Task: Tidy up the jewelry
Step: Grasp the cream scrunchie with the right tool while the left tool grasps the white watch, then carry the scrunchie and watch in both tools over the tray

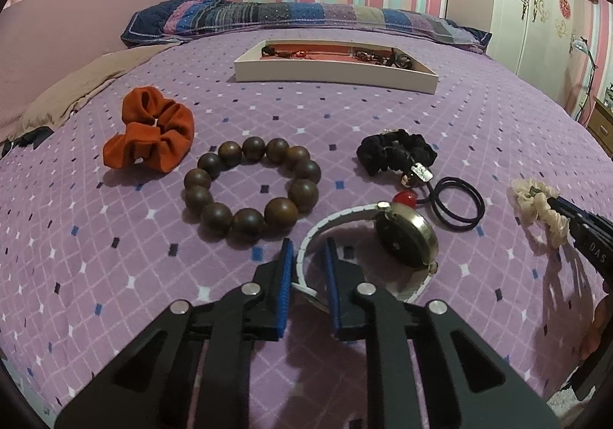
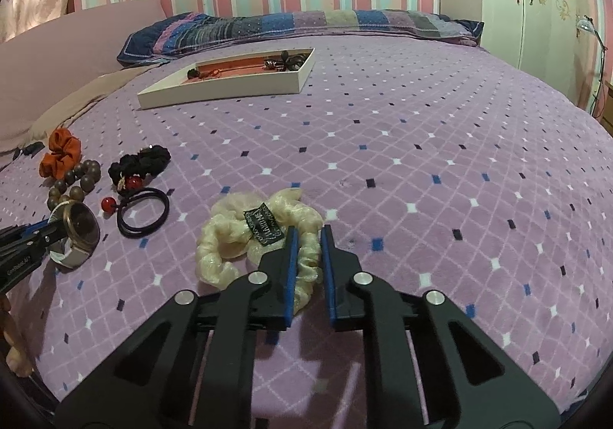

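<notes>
While both tools grip on the bed:
Left gripper [image 1: 309,251]: clamped on watch [image 1: 406,237] strap – may swing, slip.
Right gripper [image 2: 309,237]: pinching cream scrunchie [image 2: 245,237] – slack fabric could slide free before tray [image 2: 230,90].

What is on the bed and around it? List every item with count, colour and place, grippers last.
watch: one, white strap, dark face, near edge, strap between the left pads
cream scrunchie: one, dark label, right of the watch, pinched by the right gripper
bead bracelet: one, brown, left of the watch
orange scrunchie: one, far left
black scrunchie: one, behind the watch
hair tie: one, black loop with a red bead, beside the watch
tray: one, white, red lining, small items inside, far side
pillow: one, patchwork blue and purple, at the wall
blanket: one, purple checked
left gripper: black, blue pads, shut on the strap
right gripper: same, shut on the scrunchie
</notes>
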{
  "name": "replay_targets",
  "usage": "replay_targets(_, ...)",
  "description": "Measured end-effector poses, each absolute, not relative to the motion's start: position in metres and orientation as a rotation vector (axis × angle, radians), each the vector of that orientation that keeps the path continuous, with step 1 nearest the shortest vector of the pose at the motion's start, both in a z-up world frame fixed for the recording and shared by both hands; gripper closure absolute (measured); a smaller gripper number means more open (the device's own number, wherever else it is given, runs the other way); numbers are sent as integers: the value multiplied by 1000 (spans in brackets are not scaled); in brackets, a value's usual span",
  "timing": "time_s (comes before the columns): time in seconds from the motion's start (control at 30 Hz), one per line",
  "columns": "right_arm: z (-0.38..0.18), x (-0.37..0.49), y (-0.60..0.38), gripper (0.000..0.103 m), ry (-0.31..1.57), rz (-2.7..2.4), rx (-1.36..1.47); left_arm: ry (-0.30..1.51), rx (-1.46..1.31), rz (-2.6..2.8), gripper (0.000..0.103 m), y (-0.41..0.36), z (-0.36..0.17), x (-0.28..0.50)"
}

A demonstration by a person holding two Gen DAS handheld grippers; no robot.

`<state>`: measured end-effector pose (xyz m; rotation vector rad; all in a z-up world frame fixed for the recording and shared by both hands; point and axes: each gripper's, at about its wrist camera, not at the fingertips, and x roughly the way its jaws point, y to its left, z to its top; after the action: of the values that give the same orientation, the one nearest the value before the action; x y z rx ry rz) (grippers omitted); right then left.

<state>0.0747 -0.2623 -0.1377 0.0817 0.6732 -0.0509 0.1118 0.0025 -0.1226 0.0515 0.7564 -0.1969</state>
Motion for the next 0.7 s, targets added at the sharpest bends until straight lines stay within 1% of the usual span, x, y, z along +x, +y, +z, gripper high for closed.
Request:
replay_targets(0.2,-133,74,-265,93,667,-43,88,742,34,-210,90,4,-115,111)
replay_targets(0.7,-103,89,-269,93,604,-25,93,682,74,-266,91,-15,-77,114)
